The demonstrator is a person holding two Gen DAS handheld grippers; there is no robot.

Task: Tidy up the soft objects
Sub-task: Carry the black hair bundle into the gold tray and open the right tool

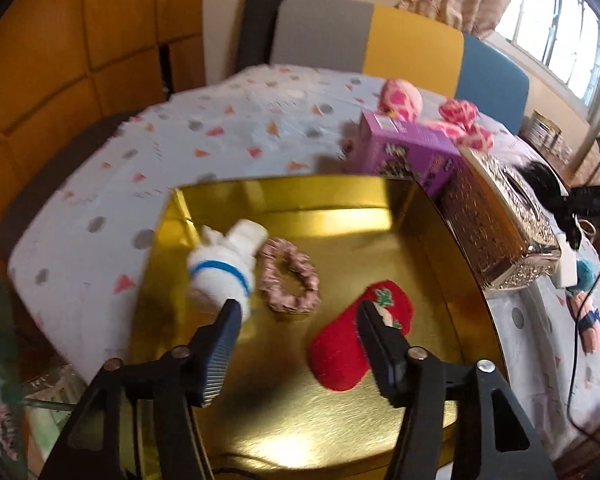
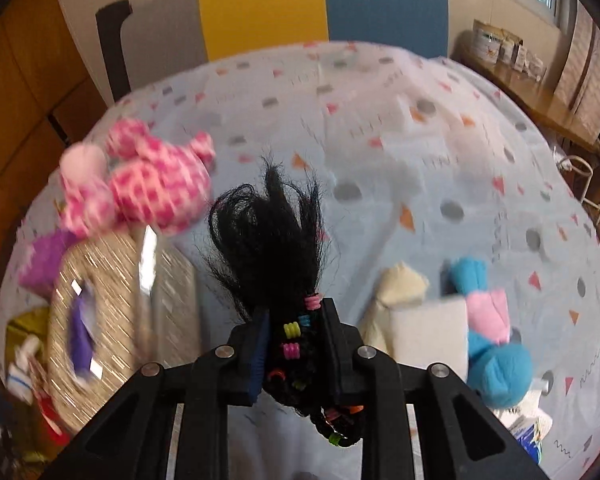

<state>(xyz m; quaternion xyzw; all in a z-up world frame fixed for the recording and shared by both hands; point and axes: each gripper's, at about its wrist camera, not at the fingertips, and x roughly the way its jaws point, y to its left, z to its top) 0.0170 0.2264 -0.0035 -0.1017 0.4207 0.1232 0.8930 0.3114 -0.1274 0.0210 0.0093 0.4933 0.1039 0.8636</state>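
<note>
A gold tray [image 1: 440,236] lies on the patterned tablecloth. In it are a white sock with a blue stripe [image 1: 224,268], a pink scrunchie [image 1: 290,280] and a red sock [image 1: 360,340]. My left gripper [image 1: 296,312] is open above the tray, its left finger just in front of the white sock. My right gripper [image 2: 296,320] is shut on a black hair piece with coloured beads [image 2: 276,236], held above the table. A pink checked plush [image 2: 140,184] lies to the left of the right gripper, and it also shows in the left wrist view [image 1: 404,98]. A blue and pink plush [image 2: 492,340] lies to the right.
A purple box [image 1: 408,152] and a glittery gold tissue box [image 1: 500,220] stand along the tray's right side. A white block [image 2: 428,332] and a cream cloth [image 2: 400,284] lie by the blue plush. Chairs stand behind the table. A cable runs at the right edge [image 1: 576,360].
</note>
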